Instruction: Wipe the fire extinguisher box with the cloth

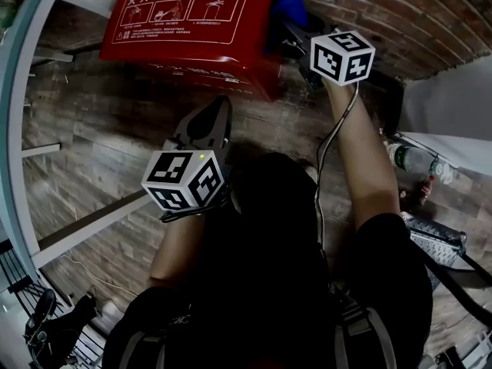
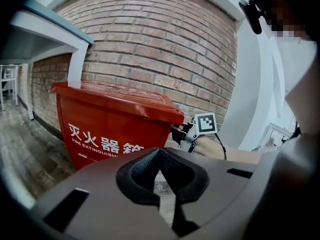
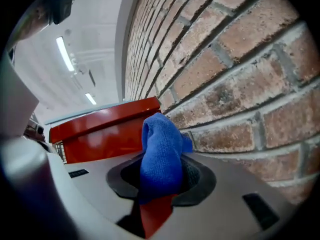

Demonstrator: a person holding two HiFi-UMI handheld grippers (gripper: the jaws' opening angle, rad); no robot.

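The red fire extinguisher box (image 1: 192, 21) stands on the floor against the brick wall, white lettering on its lid. My right gripper (image 1: 290, 31) is at the box's right end, by the wall, shut on a blue cloth (image 1: 289, 4). In the right gripper view the cloth (image 3: 160, 154) bulges up from between the jaws of the right gripper (image 3: 162, 179), with the box's red side (image 3: 100, 134) just behind it. My left gripper (image 1: 219, 115) hangs in front of the box, apart from it, shut on nothing. In the left gripper view, the left gripper (image 2: 161, 171) faces the box front (image 2: 110, 129).
A brick wall (image 2: 160, 49) runs behind the box. A white frame (image 1: 19, 114) stands at the left. At the right are a plastic bottle (image 1: 411, 158), a white panel (image 1: 453, 121) and a grey object (image 1: 438, 241) on the wooden floor (image 1: 100, 137).
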